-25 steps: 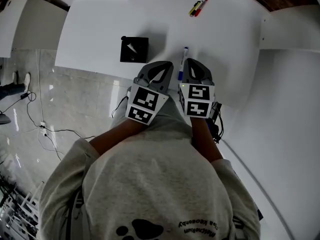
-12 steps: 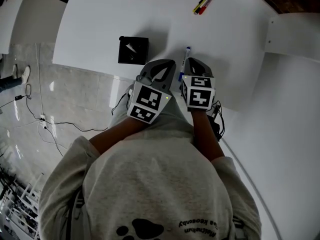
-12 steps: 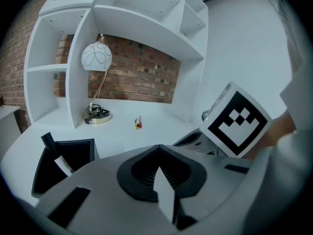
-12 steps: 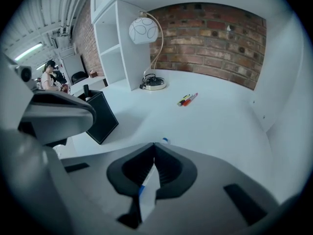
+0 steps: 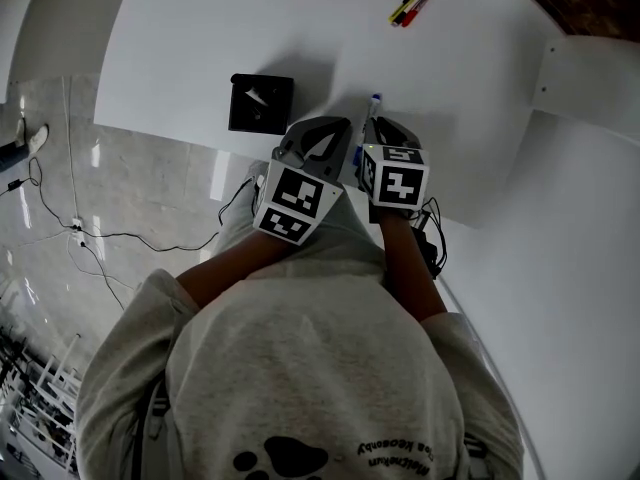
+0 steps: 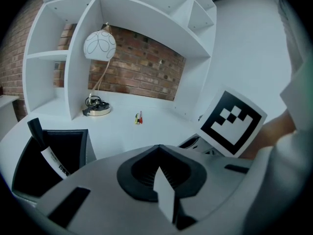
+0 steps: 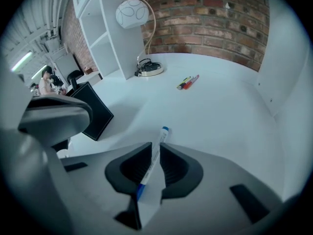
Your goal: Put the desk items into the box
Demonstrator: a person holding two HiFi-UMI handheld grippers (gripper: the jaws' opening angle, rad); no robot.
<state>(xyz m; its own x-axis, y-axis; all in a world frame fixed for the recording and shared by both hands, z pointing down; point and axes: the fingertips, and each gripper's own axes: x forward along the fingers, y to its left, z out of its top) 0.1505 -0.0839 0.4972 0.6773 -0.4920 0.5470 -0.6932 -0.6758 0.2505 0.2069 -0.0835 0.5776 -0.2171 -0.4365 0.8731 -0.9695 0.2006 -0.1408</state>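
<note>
A white marker with a blue cap [image 7: 157,153] sits between the jaws of my right gripper [image 7: 155,150], which is shut on it; its capped end pokes out ahead. In the head view the marker [image 5: 372,108] sticks out of the right gripper [image 5: 380,126] over the desk's near edge. My left gripper [image 5: 333,128] is close beside it, shut with nothing in it [image 6: 157,150]. The black box [image 5: 261,103] stands open on the desk to the left of both grippers, with a white tag [image 6: 55,163] and a dark item inside. A yellow and a red marker [image 5: 413,6] lie together farther back.
A lamp with a round white shade [image 6: 100,45] and a metal base [image 6: 98,109] stands at the back of the white desk [image 5: 200,48], beside white shelving [image 6: 73,43]. A brick wall [image 7: 210,18] runs behind. Cables [image 5: 60,233] trail on the floor to the left.
My right gripper has shifted a little forward over the desk edge with the blue-capped marker in it. The left gripper has barely moved. The head view has drifted slightly.
</note>
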